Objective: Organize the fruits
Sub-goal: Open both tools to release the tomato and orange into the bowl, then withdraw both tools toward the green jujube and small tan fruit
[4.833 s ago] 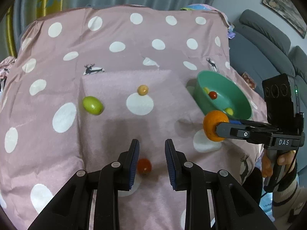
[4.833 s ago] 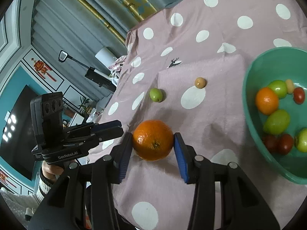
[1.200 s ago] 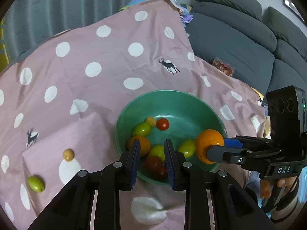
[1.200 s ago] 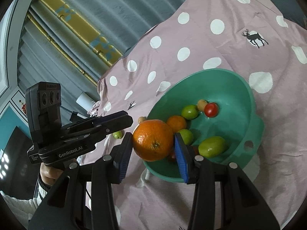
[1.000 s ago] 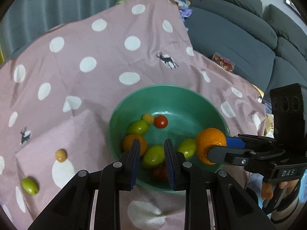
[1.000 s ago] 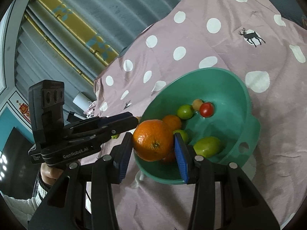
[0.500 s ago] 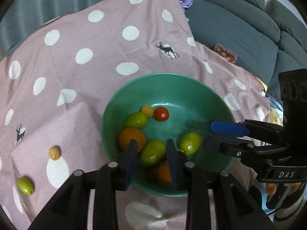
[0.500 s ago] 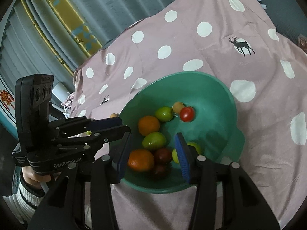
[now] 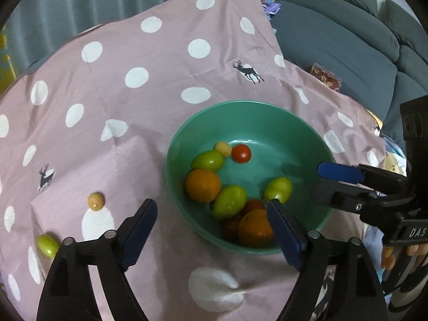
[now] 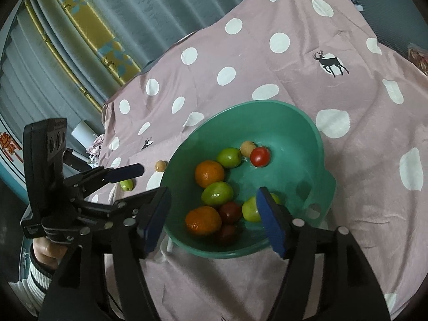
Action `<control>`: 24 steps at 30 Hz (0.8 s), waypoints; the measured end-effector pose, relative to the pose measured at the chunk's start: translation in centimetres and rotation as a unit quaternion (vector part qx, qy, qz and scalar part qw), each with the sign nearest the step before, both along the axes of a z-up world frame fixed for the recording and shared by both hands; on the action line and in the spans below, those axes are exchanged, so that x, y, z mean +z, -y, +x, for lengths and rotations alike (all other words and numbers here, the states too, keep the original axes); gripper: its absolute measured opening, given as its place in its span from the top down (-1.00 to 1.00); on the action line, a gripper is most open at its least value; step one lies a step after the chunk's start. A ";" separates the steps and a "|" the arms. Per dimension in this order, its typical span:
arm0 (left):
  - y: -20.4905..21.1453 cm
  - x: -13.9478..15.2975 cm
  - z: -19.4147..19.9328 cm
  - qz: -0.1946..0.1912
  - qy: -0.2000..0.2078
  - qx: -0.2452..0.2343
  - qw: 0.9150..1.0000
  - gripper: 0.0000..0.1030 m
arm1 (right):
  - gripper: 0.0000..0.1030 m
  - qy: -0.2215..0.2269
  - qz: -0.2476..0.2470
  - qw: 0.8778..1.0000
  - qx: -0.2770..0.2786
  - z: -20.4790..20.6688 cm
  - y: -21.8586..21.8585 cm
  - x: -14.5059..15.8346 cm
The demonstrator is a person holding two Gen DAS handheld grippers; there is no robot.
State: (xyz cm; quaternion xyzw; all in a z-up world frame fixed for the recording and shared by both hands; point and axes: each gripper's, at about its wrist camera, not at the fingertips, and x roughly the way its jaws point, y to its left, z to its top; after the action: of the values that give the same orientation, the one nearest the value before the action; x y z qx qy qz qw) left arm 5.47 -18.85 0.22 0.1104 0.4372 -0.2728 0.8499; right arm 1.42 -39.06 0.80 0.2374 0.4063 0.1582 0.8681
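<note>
Both grippers emptied since earlier frames: big orange [image 10: 203, 220] now lies in green bowl [image 10: 302, 131] at 7 o'clock, beside dark red fruit [image 10: 230, 212]. Left gripper [image 9: 211, 234] jaws just opened, spread wide, nothing pinched. Right gripper [image 10: 214, 222] jaws likewise just opened, nothing held. Small green fruit [image 9: 47, 245] and tan fruit [image 9: 95, 201] left on dotted cloth [image 9: 133, 101], at bowl's 8–9 o'clock.

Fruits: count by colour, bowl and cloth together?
Green fruits: 4 (3 in the bowl, 1 on the cloth)
Orange fruits: 2
Red fruits: 3
Tan fruits: 2 (1 in the bowl, 1 on the cloth)
Total: 11
</note>
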 end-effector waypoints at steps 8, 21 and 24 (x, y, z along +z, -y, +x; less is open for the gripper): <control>-2.2 0.2 -1.3 0.007 0.004 0.030 1.000 -0.66 | -0.52 0.005 -0.011 1.000 0.001 -1.0 -1.0 1.3; -11.1 -1.4 -5.2 -0.004 -0.008 0.129 0.992 -0.80 | -0.53 0.010 -0.029 0.998 0.051 -2.6 -4.5 2.9; -15.0 -2.3 -6.2 -0.008 -0.019 0.179 0.984 -0.80 | -0.53 0.008 -0.039 0.996 0.077 -2.9 -6.1 2.9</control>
State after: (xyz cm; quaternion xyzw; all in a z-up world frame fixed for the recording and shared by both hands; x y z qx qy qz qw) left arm -0.76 -3.86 -2.06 0.0185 0.4635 -0.1221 0.8774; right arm -1.50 -32.99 3.66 0.1697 0.4228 0.2102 0.8650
